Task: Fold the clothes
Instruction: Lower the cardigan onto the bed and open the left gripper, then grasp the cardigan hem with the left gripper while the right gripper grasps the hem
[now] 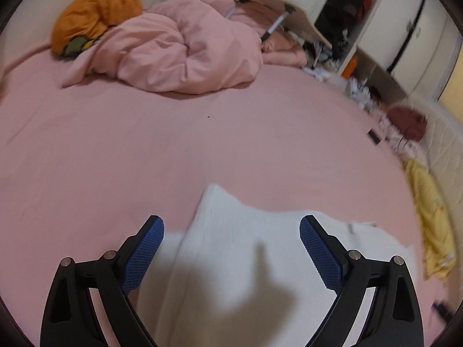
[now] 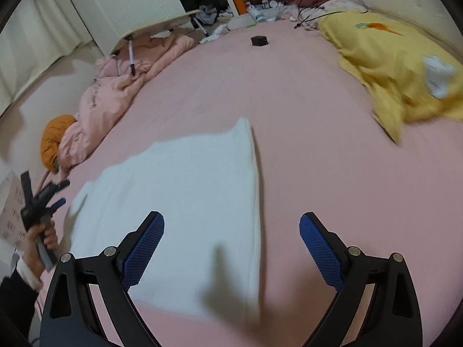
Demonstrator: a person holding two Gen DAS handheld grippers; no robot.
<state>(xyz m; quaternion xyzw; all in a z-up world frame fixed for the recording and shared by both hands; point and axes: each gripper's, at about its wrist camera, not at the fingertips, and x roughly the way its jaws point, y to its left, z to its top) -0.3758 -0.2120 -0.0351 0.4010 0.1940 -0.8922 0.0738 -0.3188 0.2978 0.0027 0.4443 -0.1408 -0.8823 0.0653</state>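
The white cloth [image 1: 231,260] is smeared by motion blur in the left wrist view; its weave barely shows, and its near end runs under the gripper's arms and off the bottom edge. In the right wrist view its near corner is likewise lost behind the left finger. The yellow blanket [image 2: 390,66] is cut by the right edge. Clutter on the shelves [image 2: 260,8] is too small to name. The small dark box [image 2: 259,40] is perhaps a case. The person's hand [image 2: 43,240] is half cropped.
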